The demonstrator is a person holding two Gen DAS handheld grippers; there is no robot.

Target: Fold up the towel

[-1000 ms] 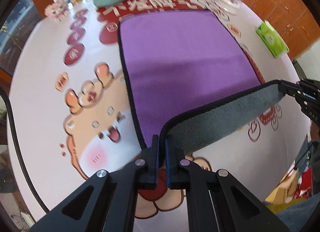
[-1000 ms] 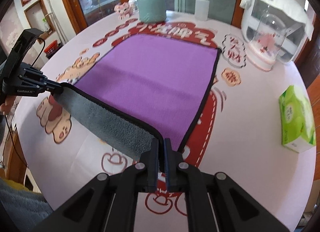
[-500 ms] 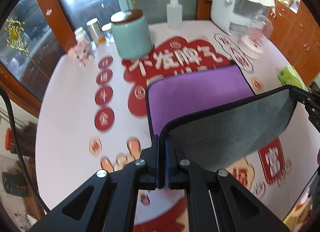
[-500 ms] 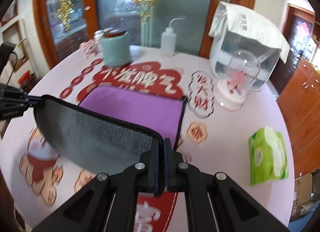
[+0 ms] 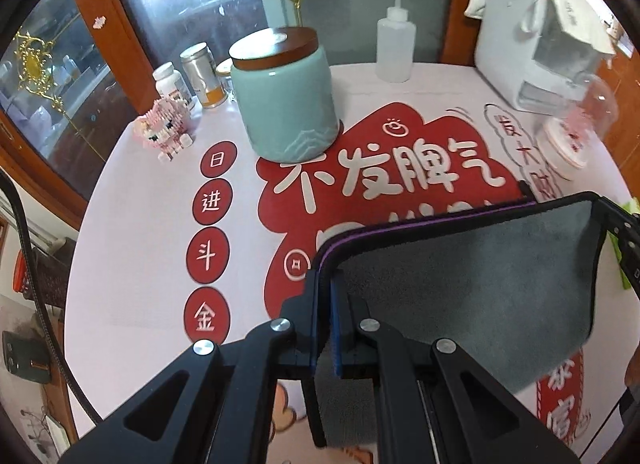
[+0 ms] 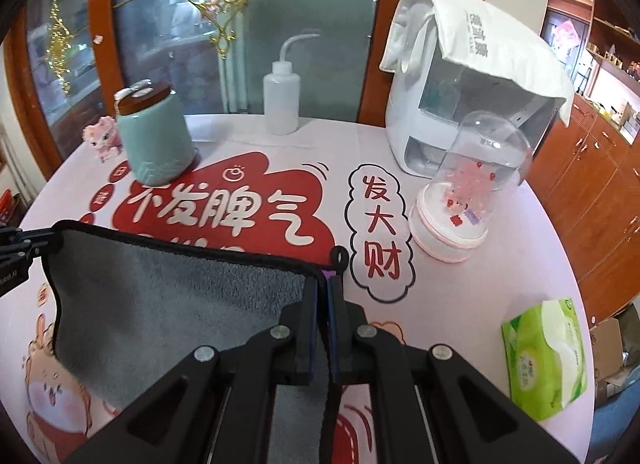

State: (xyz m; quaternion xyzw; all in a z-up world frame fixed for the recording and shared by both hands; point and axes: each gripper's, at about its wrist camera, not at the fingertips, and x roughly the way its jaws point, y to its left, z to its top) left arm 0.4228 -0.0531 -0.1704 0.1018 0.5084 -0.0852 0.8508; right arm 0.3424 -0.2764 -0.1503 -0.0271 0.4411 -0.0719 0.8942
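Observation:
The towel (image 5: 460,288) is purple on one side and grey on the other, with black trim. Its near half is folded forward over the far half, grey side up, so only a thin purple strip shows at the far edge. My left gripper (image 5: 325,284) is shut on the towel's left corner. My right gripper (image 6: 323,288) is shut on the right corner; the grey side (image 6: 172,296) stretches left to the other gripper (image 6: 16,248). In the left wrist view the right gripper (image 5: 624,240) shows at the right edge.
On the round table with its printed cloth (image 6: 248,207) stand a teal jar (image 5: 284,95), a squeeze bottle (image 6: 282,97), a white appliance (image 6: 460,87), a glass dome (image 6: 468,199), a pink brick figure (image 5: 164,129), small jars (image 5: 200,75) and a green tissue pack (image 6: 544,356).
Both grippers have carried the towel's near edge up and forward over the purple side, until it lies near the far edge. The purple surface is now almost fully covered by grey.

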